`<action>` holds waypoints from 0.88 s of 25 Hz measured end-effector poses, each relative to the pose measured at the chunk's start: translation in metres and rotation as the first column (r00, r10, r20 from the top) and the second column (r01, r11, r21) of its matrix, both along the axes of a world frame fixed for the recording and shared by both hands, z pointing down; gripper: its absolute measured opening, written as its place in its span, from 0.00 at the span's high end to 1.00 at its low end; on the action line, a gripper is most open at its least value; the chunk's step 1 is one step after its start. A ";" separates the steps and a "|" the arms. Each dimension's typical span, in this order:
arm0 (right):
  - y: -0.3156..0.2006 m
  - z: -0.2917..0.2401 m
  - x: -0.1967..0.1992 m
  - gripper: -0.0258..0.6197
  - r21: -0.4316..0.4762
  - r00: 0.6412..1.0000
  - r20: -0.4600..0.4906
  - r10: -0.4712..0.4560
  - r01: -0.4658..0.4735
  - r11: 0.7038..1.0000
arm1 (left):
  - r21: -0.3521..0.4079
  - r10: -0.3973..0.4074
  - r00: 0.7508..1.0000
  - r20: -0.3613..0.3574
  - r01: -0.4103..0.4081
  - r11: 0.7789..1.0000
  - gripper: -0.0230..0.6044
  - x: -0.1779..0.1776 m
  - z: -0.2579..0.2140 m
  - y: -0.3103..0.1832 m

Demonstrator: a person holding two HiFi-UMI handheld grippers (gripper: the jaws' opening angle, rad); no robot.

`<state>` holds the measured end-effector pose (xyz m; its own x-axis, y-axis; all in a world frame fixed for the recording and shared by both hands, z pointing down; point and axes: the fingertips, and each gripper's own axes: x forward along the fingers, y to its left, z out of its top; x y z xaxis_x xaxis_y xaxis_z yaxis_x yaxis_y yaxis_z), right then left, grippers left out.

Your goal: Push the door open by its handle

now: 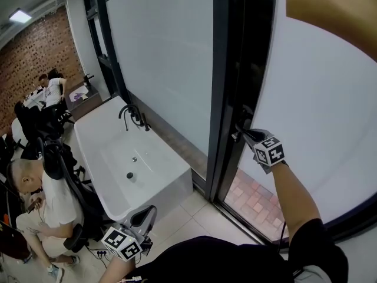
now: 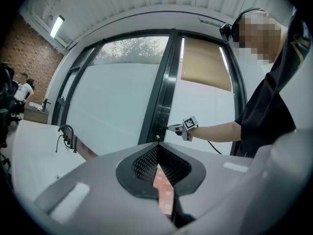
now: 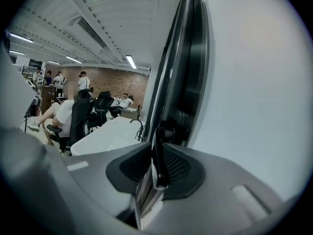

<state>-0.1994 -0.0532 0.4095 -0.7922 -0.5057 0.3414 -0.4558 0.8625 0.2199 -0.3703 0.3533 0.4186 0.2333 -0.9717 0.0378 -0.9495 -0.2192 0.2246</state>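
Note:
The dark-framed glass door (image 1: 321,111) stands at the right of the head view. Its slim metal lever handle (image 1: 240,128) sticks out from the black frame (image 1: 235,63). My right gripper (image 1: 245,134) reaches forward to it, and in the right gripper view the handle (image 3: 158,160) sits between the two pads, which press on it from both sides. The left gripper view shows that gripper (image 2: 172,127) at the frame from the side. My left gripper (image 1: 147,216) hangs low at my left, far from the door, its fingertips (image 2: 157,148) meeting with nothing held.
A long white basin (image 1: 118,164) with a black faucet (image 1: 127,115) stands on the floor left of the door, along the frosted window wall. A seated person (image 1: 35,202) and office chairs (image 1: 70,175) are at the far left. Brick paving (image 1: 256,196) shows beyond the door's glass.

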 end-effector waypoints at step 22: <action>-0.015 0.004 -0.031 0.87 0.074 0.995 0.100 -0.001 -0.006 0.997 | -0.054 -0.014 0.999 -0.034 0.013 0.998 0.97 -0.025 0.026 -0.015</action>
